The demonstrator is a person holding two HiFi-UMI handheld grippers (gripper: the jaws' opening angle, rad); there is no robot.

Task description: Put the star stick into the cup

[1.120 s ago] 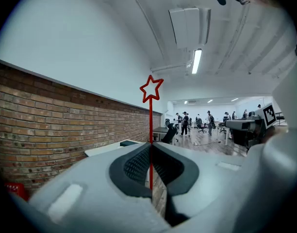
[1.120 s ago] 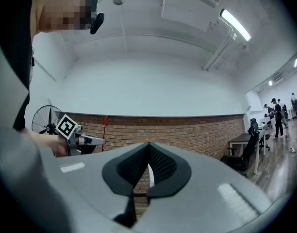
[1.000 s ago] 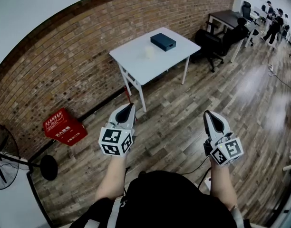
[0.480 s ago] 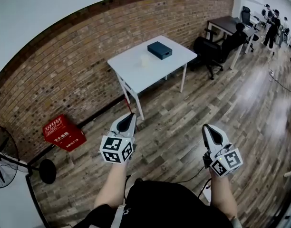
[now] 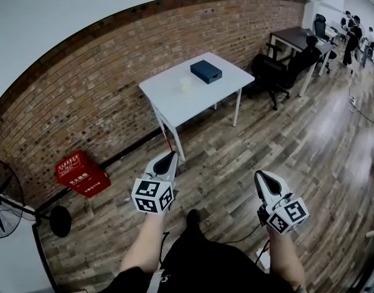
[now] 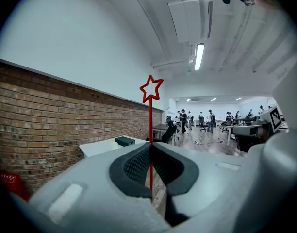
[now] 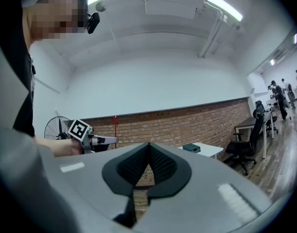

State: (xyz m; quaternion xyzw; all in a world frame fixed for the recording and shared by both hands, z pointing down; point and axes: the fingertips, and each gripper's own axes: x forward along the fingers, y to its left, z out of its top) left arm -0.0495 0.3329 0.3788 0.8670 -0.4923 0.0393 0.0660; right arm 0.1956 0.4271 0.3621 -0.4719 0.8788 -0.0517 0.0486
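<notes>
My left gripper is shut on a thin red star stick, held over the wooden floor well short of the table. In the left gripper view the stick rises straight from between the closed jaws, with its outlined star on top. A small pale cup stands on the white table near a dark blue box. My right gripper is to the right at the same height, shut with nothing in it. It sees the left gripper and the stick.
A brick wall runs behind the table. A red box sits on the floor at left, near a standing fan. Black office chairs and a dark desk stand at the right. People are far back right.
Both grippers sit lower in the head view than a second ago, nearer my body. The stick stays gripped in the left one.
</notes>
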